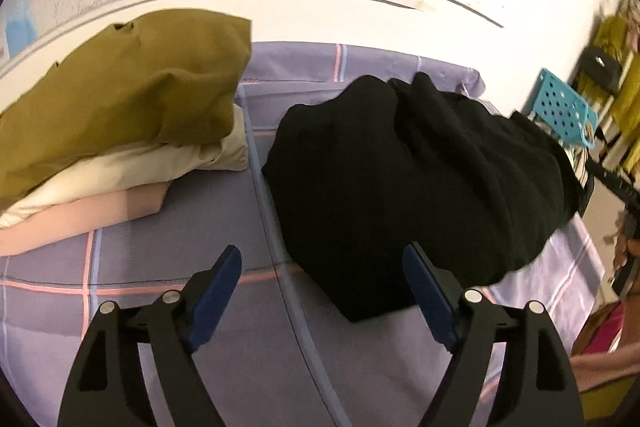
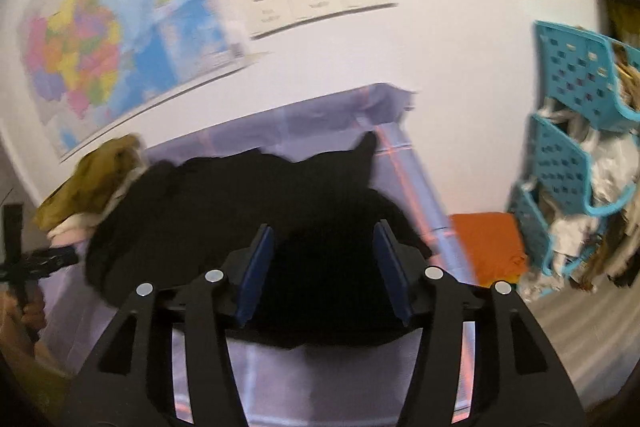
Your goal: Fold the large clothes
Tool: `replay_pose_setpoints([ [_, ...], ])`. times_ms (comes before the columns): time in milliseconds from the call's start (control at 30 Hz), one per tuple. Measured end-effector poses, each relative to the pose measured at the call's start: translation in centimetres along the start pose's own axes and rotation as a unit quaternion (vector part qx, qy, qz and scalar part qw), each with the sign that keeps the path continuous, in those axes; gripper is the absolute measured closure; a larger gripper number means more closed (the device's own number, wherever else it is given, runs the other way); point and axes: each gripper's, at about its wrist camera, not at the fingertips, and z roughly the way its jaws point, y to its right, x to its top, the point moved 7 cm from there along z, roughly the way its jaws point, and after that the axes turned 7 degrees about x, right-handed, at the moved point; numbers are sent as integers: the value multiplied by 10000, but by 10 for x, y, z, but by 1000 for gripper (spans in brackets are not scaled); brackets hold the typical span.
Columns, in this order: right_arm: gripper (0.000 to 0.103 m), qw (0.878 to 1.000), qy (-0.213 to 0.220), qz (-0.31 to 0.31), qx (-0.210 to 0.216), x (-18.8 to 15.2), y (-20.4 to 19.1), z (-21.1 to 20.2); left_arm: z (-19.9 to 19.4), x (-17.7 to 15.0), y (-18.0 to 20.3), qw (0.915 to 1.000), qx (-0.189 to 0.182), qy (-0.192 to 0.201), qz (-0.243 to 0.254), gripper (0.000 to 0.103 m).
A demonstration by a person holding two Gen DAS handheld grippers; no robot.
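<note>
Centrally in both views, a black garment (image 1: 420,179) is seen bunched on the lilac checked counter (image 1: 200,235), folded clothes (image 1: 120,115) are stacked at its left, and both the left gripper (image 1: 322,291) and right gripper (image 2: 324,271) are held apart, clamped on nothing.

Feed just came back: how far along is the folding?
Done: a stack of folded clothes, olive on top, lies on the checked sheet. In hand: nothing; left gripper and right gripper are both open over the black garment. Left: that garment looks bunched, not neatly folded.
</note>
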Motion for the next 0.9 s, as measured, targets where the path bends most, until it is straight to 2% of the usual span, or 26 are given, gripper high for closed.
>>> replay_pose_setpoints([
  [100,50,9984,-336,-398,231,-16,-26,18,5,-3,17,9998,-106,-35,161,23],
  [200,52,9942,-765,-760,-51,-37,-32,45,23,-5,26,9995,-31,-180,266,23],
  [233,64,9930,-829,-820,-190,-41,-30,51,30,-6,27,9994,25,-250,252,22],
  [267,87,9926,-865,-783,-343,-44,-22,56,36,-6,27,9993,28,-316,210,22],
  [300,96,9938,-852,-541,-461,-44,-9,59,39,-6,27,9992,9,-356,158,22],
  [333,103,9952,-819,-319,-441,-44,-1,58,43,-7,25,9991,-42,-426,33,21],
  [400,103,9965,-767,318,-11,-41,11,54,45,-7,20,9986,-95,-503,-164,20],
  [433,103,9964,-758,384,21,-40,11,52,43,-7,18,9987,-48,-482,-176,20],
  [500,94,9970,-747,186,-45,-38,4,45,33,-8,16,9991,-26,-392,-165,20],
  [567,71,9975,-695,149,18,-36,-5,38,24,-10,15,9989,-188,-369,-196,21],
  [633,64,9983,-566,66,97,-32,-14,28,15,-13,13,9987,-305,-325,-230,21],
  [700,51,9987,-460,-126,175,-28,-29,21,8,-17,16,9981,-473,-331,-203,21],
  [767,37,9971,-394,-459,457,-25,-58,15,4,-20,20,9969,-676,-357,-179,21],
  [833,27,9936,-401,-851,618,-21,-82,15,0,-24,27,9954,-867,-383,-144,21],
  [900,26,9866,-488,-1422,626,-24,-113,21,2,-28,36,9934,-1033,-476,-128,21],
])
